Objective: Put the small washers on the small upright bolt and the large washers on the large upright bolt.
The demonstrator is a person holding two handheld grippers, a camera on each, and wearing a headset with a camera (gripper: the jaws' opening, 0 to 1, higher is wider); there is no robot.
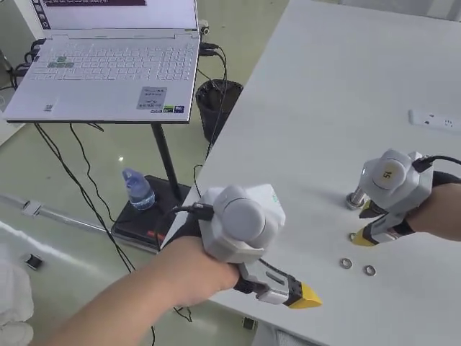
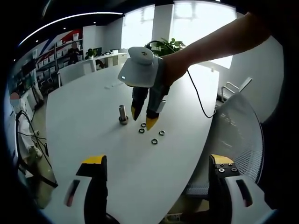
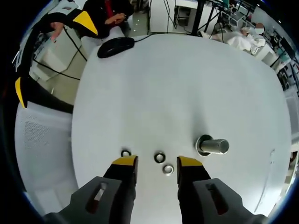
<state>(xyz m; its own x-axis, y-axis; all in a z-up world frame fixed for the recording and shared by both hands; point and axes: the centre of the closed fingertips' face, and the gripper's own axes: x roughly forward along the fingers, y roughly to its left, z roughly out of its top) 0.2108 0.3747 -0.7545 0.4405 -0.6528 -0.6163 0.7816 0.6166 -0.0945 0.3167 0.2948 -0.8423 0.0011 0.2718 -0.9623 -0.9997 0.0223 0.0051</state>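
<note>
On the white table, right half, head view: one upright bolt, steel and standing on its head. The pictures do not settle whether it is the small or the large one. Right gripper: sits just beside the bolt at its 5 o'clock, yellow tips pointing down toward the tabletop. In the right gripper view its jaws stand parted and clasp nothing. Whether the tips touch the table cannot be told. Loose washers, three counted in the right gripper view, all flat on the table. The centre washer lies in the gap between the jaw tips. The bright washer lies just beside it at its 5 o'clock, close to the right-hand jaw. The dark washer lies at 12 o'clock of the left-hand jaw tip, just beside it. From that gap the bolt stands at 2 o'clock, near but apart from the washers. Left gripper: over the table's near edge, at 8 o'clock of the right gripper and well apart from it. In the left gripper view its jaws are spread wide and hold nothing. Off-table items, head view: a laptop on a stand at 10 o'clock, a water bottle on the stand's base, a black bin, and a power strip on the table at 2 o'clock.
</note>
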